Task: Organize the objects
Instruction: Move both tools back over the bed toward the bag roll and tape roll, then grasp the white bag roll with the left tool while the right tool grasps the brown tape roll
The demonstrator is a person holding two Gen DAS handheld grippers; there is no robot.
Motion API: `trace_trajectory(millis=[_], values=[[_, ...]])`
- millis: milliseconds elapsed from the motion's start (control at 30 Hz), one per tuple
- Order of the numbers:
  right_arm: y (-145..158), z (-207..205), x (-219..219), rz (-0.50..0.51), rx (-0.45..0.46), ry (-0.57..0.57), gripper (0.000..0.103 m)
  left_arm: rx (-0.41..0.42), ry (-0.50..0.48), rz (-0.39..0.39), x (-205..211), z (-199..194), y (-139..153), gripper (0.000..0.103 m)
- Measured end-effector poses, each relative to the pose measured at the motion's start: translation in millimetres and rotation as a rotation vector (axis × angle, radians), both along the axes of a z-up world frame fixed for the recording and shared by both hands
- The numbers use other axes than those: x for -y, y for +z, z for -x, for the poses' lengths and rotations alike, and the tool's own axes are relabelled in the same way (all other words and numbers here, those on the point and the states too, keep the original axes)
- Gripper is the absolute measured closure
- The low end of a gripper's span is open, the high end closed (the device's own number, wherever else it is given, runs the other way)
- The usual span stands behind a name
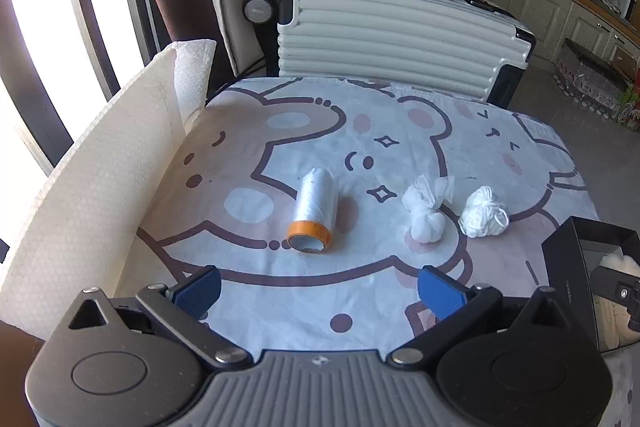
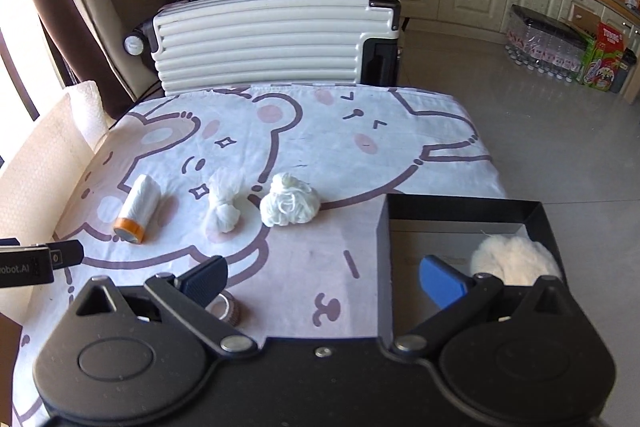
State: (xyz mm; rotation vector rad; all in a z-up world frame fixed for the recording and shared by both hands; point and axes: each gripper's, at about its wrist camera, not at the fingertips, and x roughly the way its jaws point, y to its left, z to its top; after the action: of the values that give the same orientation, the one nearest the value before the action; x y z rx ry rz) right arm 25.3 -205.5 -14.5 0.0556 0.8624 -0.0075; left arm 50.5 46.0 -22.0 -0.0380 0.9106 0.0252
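Left gripper (image 1: 320, 293) is spreading wide, empty; film roll (image 1: 313, 214) is lying at twelve o'clock, apart. Right gripper (image 2: 324, 281) is gaping, straddling the black box (image 2: 384, 267) wall; fluffy pad (image 2: 516, 261) is sitting partly hidden inside.

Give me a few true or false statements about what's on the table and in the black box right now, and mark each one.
1. The black box holds a fluffy white pad. True.
2. The roll with the orange end stands upright. False: it lies on its side.
3. The left gripper grips the yarn bundle. False: it is open and empty.
4. The knotted white bag lies between the roll and the yarn bundle. True.
5. The right gripper is open. True.
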Motion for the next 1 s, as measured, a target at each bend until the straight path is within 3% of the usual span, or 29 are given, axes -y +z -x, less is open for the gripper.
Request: trace_trajectory(millis=[233, 700, 833, 1000], values=[[-6.1, -9.7, -9.1, -0.038, 0.011, 0.052, 0.0, 0.018, 0.051, 0.025, -8.6, -12.9, -7.8, 0.003], [-40.0, -44.8, -6.3, -0.037, 0.005, 0.048, 0.0, -0.037, 0.072, 0.044, -1.3, -50.3, -41.6, 0.023], [-49.0, -54.4, -11.8, -0.026, -0.012, 0.089, 0.0, -0.058, 0.108, 0.061, -6.0, -61.7, -51.5, 0.032], [-61.0, -62.4, -21.3, -0.041, -0.048, 0.185, 0.0, -0.051, 0.161, 0.083, -12.0, -73.1, -60.2, 0.035]])
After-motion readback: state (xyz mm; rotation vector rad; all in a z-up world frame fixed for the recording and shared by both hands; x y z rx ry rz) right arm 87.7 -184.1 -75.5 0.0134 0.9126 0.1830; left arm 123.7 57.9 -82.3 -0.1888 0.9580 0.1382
